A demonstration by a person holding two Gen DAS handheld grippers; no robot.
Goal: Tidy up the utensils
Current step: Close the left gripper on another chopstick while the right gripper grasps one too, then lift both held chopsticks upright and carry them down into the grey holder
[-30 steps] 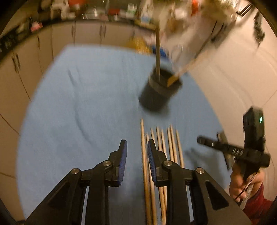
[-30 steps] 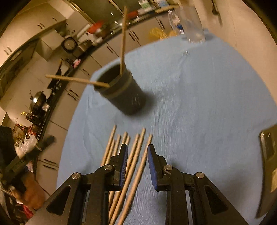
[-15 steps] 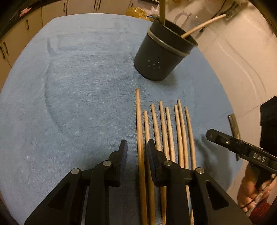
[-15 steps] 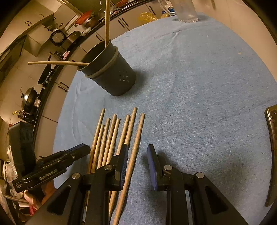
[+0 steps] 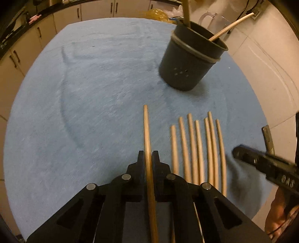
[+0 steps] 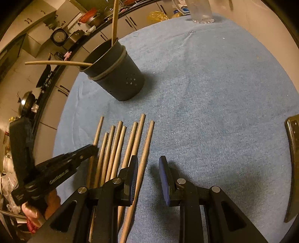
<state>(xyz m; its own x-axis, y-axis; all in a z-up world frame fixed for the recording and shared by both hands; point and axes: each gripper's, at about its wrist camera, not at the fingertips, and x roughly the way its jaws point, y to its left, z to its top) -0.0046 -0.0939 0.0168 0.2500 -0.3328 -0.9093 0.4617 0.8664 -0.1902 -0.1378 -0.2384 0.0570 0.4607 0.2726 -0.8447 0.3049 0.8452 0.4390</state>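
Note:
Several wooden chopsticks (image 5: 196, 149) lie side by side on the blue cloth (image 5: 93, 93). My left gripper (image 5: 148, 158) points steeply down with its jaws closing tight on the leftmost chopstick (image 5: 146, 129), which sits a little apart from the row. Behind them stands a dark round holder (image 5: 188, 61) with two chopsticks leaning in it. My right gripper (image 6: 148, 162) is open and low over the cloth. The rightmost chopstick (image 6: 147, 142) runs between its jaws, close to the left pad (image 6: 133, 168). The holder (image 6: 121, 78) is also visible in the right wrist view.
A clear glass jug (image 6: 202, 11) stands at the far edge of the cloth. A dark flat object (image 6: 293, 149) lies at the right edge. Kitchen cabinets and a cluttered counter (image 6: 37, 74) run beyond the table on the left. The cloth is bare to the left of the chopsticks.
My left gripper came down and shut on the leftmost chopstick, which now lies apart from the row. My right gripper sank slightly towards the rightmost chopstick and stayed open.

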